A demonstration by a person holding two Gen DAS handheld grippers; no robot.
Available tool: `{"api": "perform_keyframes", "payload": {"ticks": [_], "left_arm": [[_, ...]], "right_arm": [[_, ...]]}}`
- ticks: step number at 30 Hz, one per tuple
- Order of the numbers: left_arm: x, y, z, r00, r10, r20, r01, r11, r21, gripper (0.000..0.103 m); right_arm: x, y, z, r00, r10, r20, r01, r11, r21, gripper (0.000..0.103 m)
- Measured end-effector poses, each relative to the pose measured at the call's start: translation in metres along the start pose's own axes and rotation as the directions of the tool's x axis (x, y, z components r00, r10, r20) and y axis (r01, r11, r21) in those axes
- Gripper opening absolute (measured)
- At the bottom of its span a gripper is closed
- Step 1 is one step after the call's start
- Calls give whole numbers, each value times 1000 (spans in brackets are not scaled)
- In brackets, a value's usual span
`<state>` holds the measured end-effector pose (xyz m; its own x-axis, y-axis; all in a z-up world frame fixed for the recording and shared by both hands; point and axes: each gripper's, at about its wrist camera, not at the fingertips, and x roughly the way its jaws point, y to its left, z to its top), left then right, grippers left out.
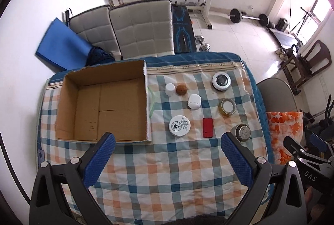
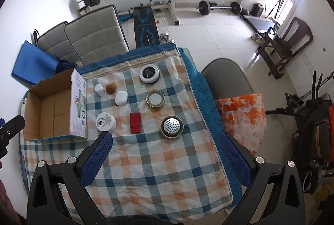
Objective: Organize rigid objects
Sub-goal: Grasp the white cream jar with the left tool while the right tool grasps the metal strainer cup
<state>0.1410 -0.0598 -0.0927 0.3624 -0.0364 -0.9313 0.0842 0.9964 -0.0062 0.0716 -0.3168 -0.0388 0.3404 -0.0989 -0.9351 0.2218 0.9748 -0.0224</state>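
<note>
An open cardboard box (image 1: 100, 108) sits on the checked cloth (image 1: 167, 172). Just right of the box lie a white tin (image 1: 179, 126), a red case (image 1: 208, 127), a small white bottle (image 1: 170, 89) and a metal strainer (image 2: 172, 126). Left gripper (image 1: 167, 162) and right gripper (image 2: 166, 160) hover spread wide, holding nothing.

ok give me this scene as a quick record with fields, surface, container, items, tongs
surface: table under a checked cloth
container: open cardboard box, left side, nothing visible inside
items: white bottle, brown ball, white case, black-and-white round device, gold-rimmed lid, white tin, red flat block, perforated metal strainer
left tongs: open, holding nothing
right tongs: open, holding nothing
</note>
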Motion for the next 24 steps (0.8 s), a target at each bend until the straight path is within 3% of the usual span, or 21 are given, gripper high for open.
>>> {"api": "perform_keyframes", "payload": {"ticks": [5, 10, 18, 21, 24], "left_arm": [[107, -27, 23, 982, 2, -187, 7, 999, 49, 103], [203, -43, 23, 932, 30, -362, -4, 997, 72, 103], [296, -45, 11, 852, 124, -508, -73, 990, 119, 103], [311, -45, 5, 842, 134, -522, -73, 988, 136, 102], [319, -44, -2, 831, 134, -539, -64, 987, 147, 73]], "right_arm": [[112, -5, 16, 986, -41, -163, 44, 999, 13, 103], [210, -3, 17, 949, -43, -313, 51, 998, 20, 96], [278, -16, 9, 905, 8, -426, 35, 995, 93, 96], [297, -21, 5, 888, 56, -456, 7, 991, 135, 96], [313, -23, 0, 873, 80, -481, -5, 988, 154, 92]]}}
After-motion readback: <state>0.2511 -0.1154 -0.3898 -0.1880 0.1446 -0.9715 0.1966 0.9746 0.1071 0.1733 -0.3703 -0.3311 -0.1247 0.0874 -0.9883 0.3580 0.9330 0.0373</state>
